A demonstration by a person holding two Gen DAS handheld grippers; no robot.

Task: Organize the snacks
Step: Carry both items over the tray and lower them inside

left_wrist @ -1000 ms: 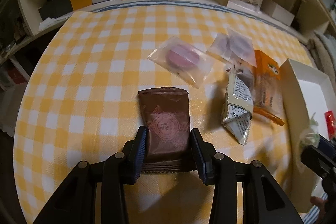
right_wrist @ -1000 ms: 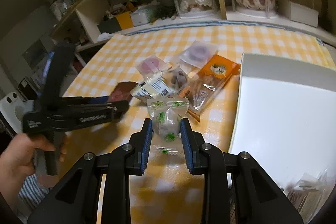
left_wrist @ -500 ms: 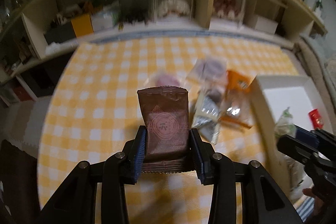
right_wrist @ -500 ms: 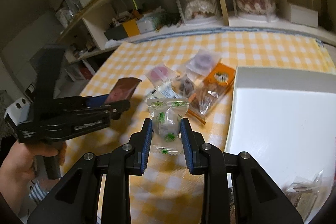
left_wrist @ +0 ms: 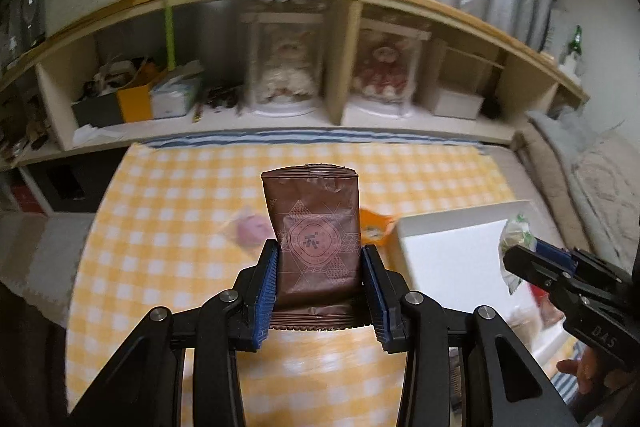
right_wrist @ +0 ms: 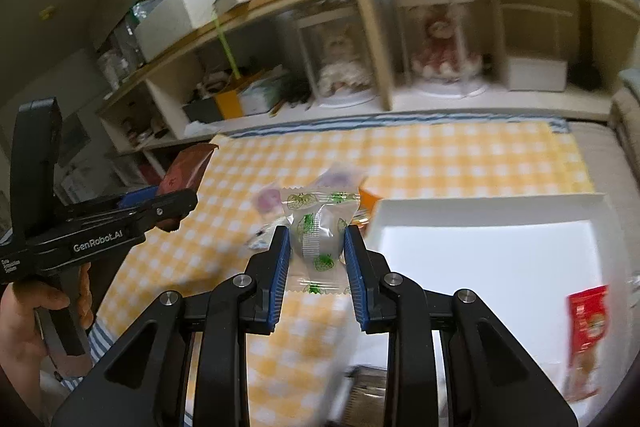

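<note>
My left gripper (left_wrist: 320, 267) is shut on a brown snack packet (left_wrist: 316, 239) and holds it upright, high above the yellow checked tablecloth (left_wrist: 168, 239). My right gripper (right_wrist: 316, 247) is shut on a clear strawberry-print candy wrapper (right_wrist: 318, 227), raised near the left edge of the white box (right_wrist: 480, 251). The right gripper also shows in the left wrist view (left_wrist: 516, 259), over the white box (left_wrist: 448, 247). The left gripper with the brown packet (right_wrist: 184, 171) shows at the left of the right wrist view. A red packet (right_wrist: 586, 323) lies in the box.
Loose snacks remain on the cloth: a pink round one (left_wrist: 252, 227), an orange packet (left_wrist: 372, 225), and blurred ones (right_wrist: 268, 197). A shelf unit (left_wrist: 340, 75) with boxed dolls and clutter stands behind the table. A grey cushion (left_wrist: 592, 179) lies at the right.
Both grippers have risen well above the table with their snacks still held. The left one lifted the brown packet off the cloth; the right one moved over toward the white box.
</note>
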